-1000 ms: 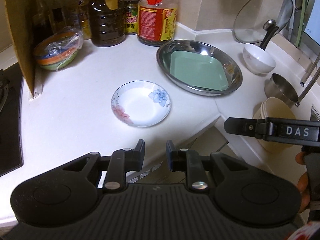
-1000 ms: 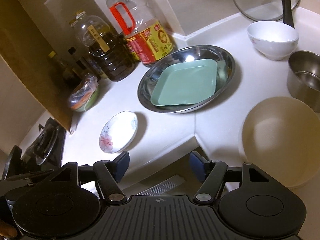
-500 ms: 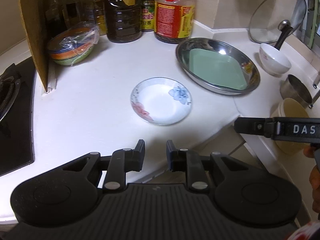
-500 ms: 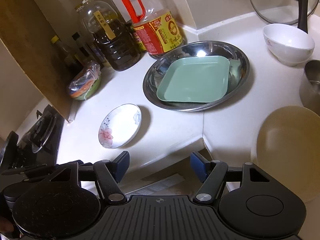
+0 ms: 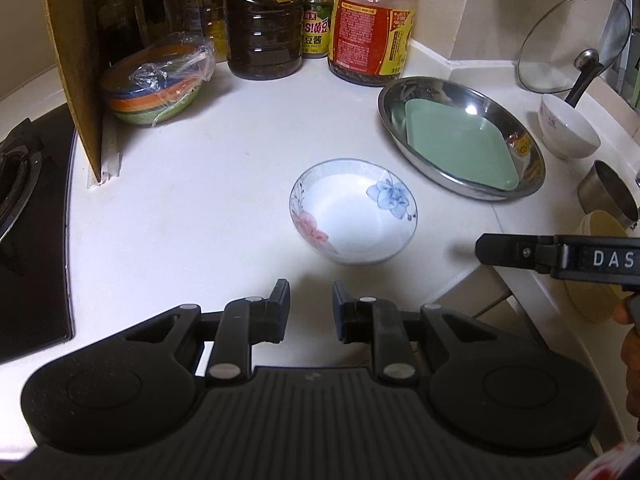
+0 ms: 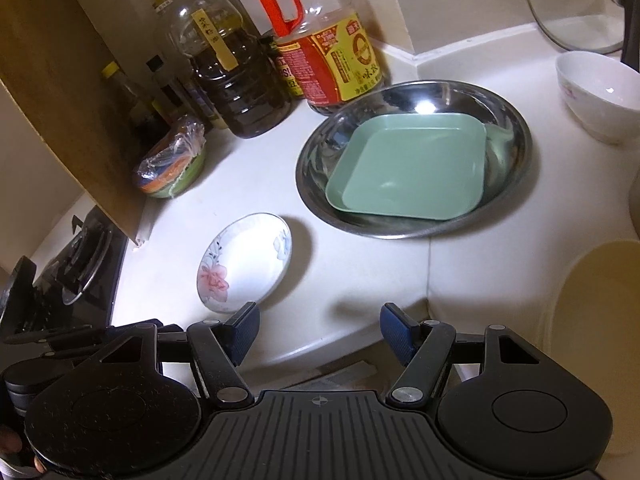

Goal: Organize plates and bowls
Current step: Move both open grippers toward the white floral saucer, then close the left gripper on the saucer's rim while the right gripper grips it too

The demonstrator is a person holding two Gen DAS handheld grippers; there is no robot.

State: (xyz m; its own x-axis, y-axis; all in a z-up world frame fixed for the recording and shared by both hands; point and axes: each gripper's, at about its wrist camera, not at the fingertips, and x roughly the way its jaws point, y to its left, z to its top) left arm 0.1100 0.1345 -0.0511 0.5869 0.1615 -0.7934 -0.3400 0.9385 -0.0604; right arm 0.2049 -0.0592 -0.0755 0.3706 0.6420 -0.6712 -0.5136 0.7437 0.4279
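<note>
A small white dish with painted flowers rests on the white counter. Just short of it, above the counter's front edge, my left gripper keeps a narrow gap with nothing in it. My right gripper stands wide open and empty, with the dish ahead to its left; one of its fingers pokes in from the right of the left wrist view. A green square plate lies inside a steel basin. Farther right are a white bowl and a beige bowl.
A wrapped stack of coloured bowls sits at the back left beside a cardboard panel. Oil and sauce bottles line the wall. A stove lies left. A glass lid and a steel cup stand right.
Both grippers have slid forward over the counter's edge, bringing the flowered dish closer. Neither gripper's opening has changed, and no dish has moved.
</note>
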